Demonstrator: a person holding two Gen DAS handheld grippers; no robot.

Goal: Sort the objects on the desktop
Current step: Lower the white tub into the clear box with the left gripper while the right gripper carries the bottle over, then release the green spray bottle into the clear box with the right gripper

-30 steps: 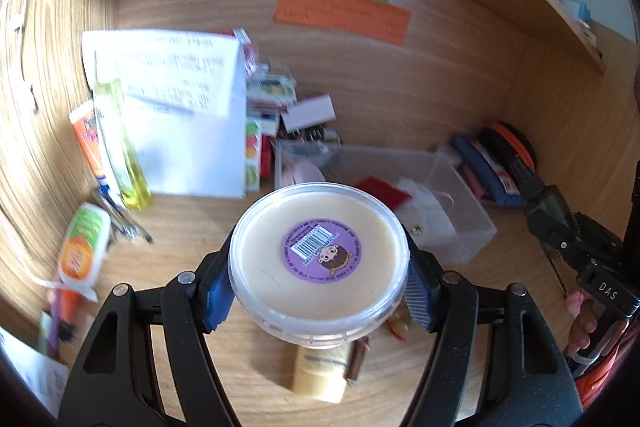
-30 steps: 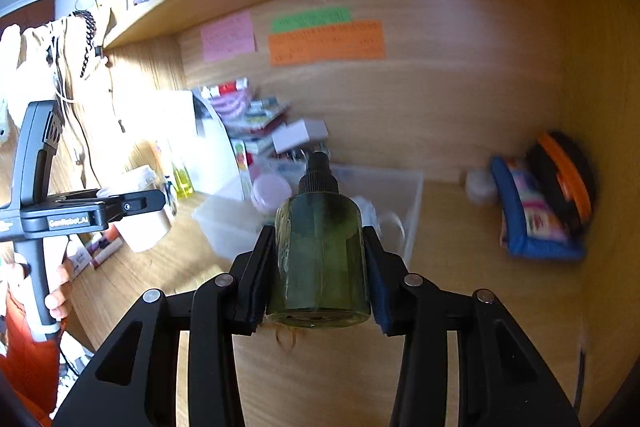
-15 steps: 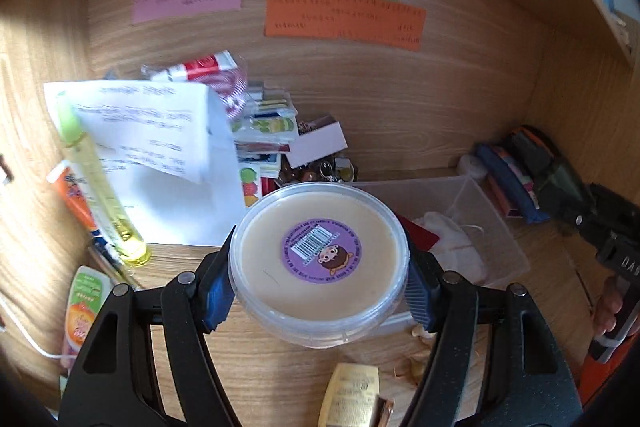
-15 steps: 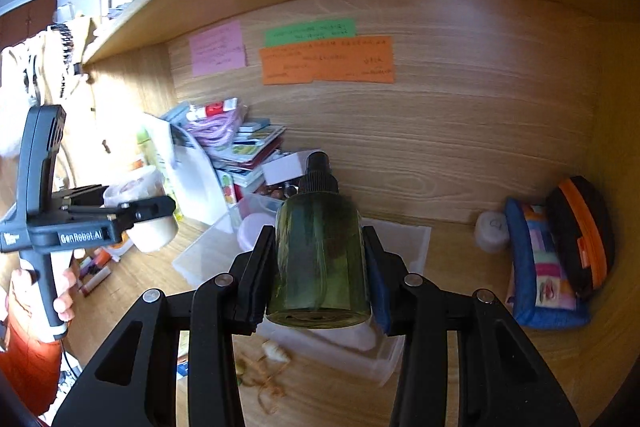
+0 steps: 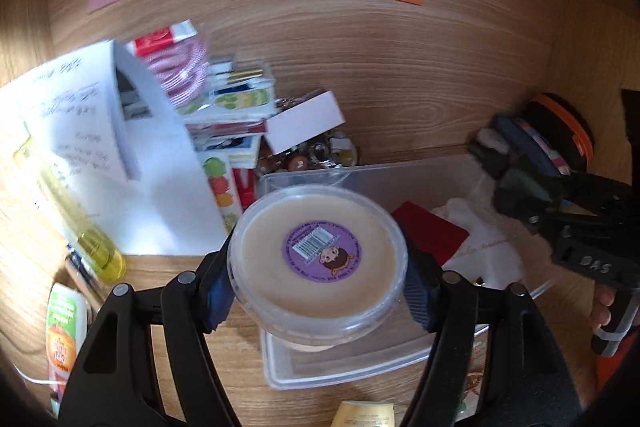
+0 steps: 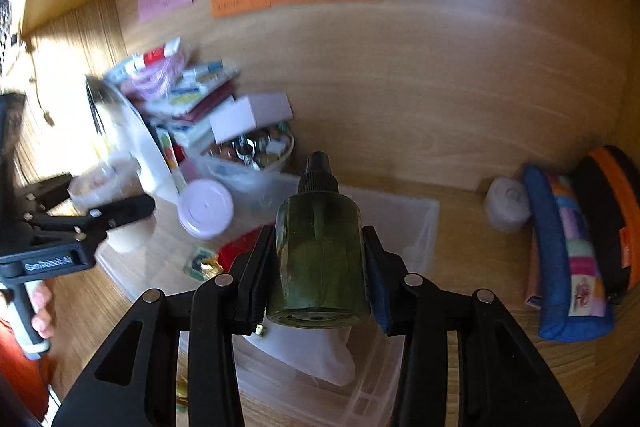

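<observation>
The left gripper's (image 5: 318, 293) fingers (image 5: 218, 293) stay clenched on a round clear plastic tub with a cream lid and purple sticker (image 5: 318, 261); the right gripper's (image 6: 318, 273) fingers (image 6: 256, 281) grip a dark green spray bottle with a black nozzle (image 6: 320, 247). Over the past second both loads have travelled from open counter toward its back edge and now hang above a clear rectangular plastic bin (image 5: 472, 171), suggesting drop-off is next. Inside the bin lie a red flat item (image 5: 436, 233), white cloth (image 5: 488, 255) and a pale pink-lidded jar (image 6: 206, 207).
</observation>
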